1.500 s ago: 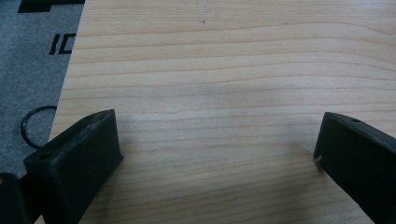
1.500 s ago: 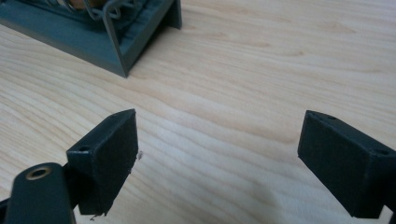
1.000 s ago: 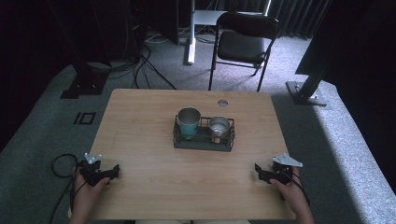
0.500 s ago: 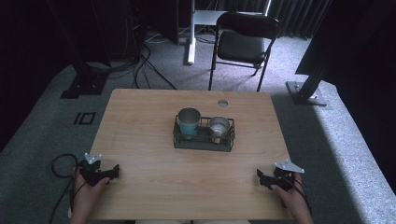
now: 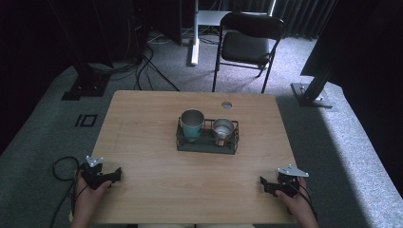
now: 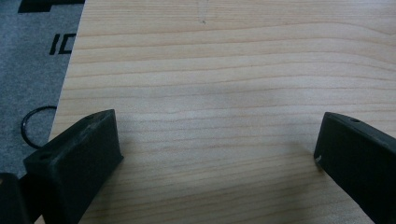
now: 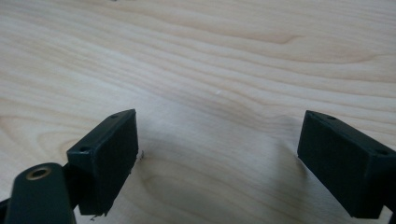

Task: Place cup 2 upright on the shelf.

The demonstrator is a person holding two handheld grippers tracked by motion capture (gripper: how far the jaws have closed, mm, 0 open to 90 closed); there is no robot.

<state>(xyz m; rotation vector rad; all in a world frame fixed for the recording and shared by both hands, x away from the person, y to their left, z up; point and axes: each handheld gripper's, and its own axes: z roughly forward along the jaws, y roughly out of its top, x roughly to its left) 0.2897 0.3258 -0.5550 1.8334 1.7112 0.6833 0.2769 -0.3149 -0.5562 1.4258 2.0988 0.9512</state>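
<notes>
A black wire basket sits at the middle of the wooden table. Inside it, a teal cup stands on the left and a smaller metal cup on the right. My left gripper rests at the table's near left corner, held by a hand. Its jaws stand wide apart over bare wood, so it is open. My right gripper lies at the near right corner, also in a hand. It is open too, with only bare wood between its jaws.
A black folding chair stands beyond the table's far edge. A round grommet hole sits near the far edge. Cables trail off the left side onto the grey carpet. Dark stand bases flank the table.
My right gripper has slid a little toward the near edge of the table. The left gripper and the basket have stayed put.
</notes>
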